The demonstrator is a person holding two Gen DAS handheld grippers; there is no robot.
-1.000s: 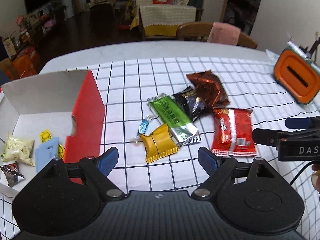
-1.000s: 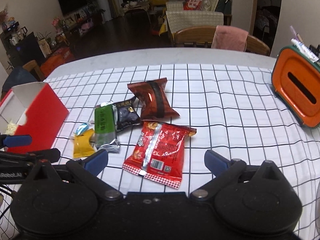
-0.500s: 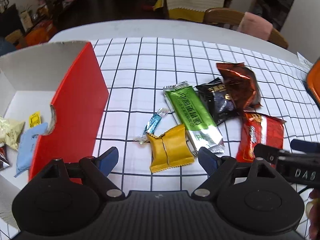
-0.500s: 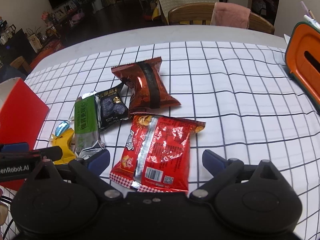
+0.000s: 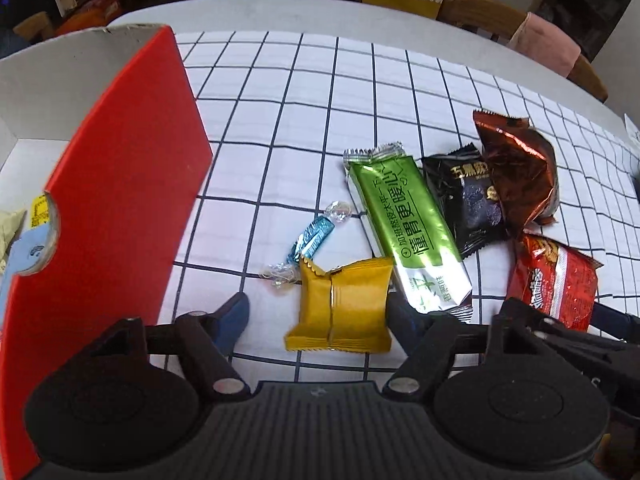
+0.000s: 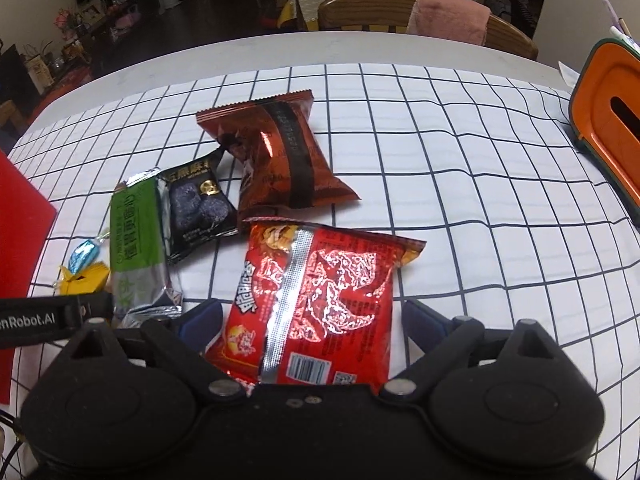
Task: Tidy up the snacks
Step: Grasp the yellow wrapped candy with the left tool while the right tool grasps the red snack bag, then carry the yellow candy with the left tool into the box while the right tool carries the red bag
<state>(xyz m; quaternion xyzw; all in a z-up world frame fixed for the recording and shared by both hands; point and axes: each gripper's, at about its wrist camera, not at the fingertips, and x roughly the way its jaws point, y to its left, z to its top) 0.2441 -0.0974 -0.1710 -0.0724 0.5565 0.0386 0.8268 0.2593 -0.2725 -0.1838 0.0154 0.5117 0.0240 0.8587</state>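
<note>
Checked white cloth with a dark grid covers the desk (image 5: 280, 92), with a living room and a wooden chair beyond its far edge. At the left stands an open red box (image 5: 120, 184) with a white interior; a few small items already lie inside it, among them a pale blue packet (image 5: 22, 252) and a yellow one (image 5: 39, 210), so part of the sorting appears done. Six snacks remain loose on the cloth, to the right of the box: a yellow packet (image 5: 344, 306), a blue twist-wrapped candy (image 5: 312, 236) just beyond it, a green bar (image 5: 408, 228), a black packet (image 5: 468, 200), a brown foil bag (image 6: 280, 152) and a large red bag (image 6: 316, 300). The green bar, black packet and brown foil bag overlap or touch along their edges. The left tongs (image 5: 318, 318) are spread, one finger on each side of the yellow packet, low over the cloth; contact with the packet cannot be confirmed. The right tongs (image 6: 312, 322) are likewise spread, straddling the near end of the large red bag without pinching it. Judged from this layout, both tools are positioned for a pickup and the greater share of the task is still outstanding. An orange tissue holder (image 6: 608, 120) sits at the far right, well apart from the snacks.
</note>
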